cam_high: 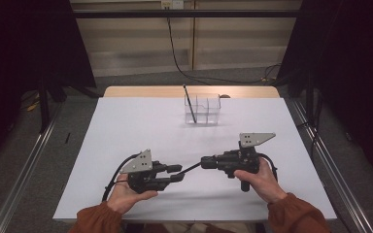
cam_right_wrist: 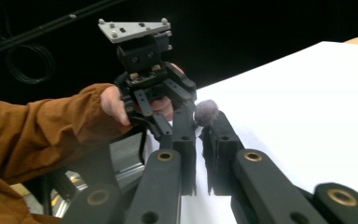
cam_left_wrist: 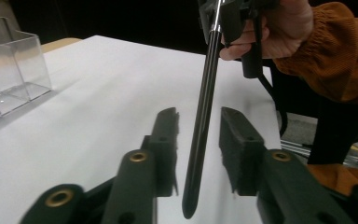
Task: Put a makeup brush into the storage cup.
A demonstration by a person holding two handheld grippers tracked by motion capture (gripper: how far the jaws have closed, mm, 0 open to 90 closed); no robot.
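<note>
Two grippers share one black pen (cam_left_wrist: 204, 116): right fingers (cam_right_wrist: 200, 140) clenched on it, left fingers (cam_left_wrist: 168, 140) released.

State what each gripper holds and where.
The right gripper clamps the black brush near its bristle end; the left gripper is open around the handle, not gripping.

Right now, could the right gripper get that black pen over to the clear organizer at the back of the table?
Probably yes. The right gripper is shut on the pen, the left gripper has its jaws apart around it, and bare table lies between them and the clear organizer.
</note>
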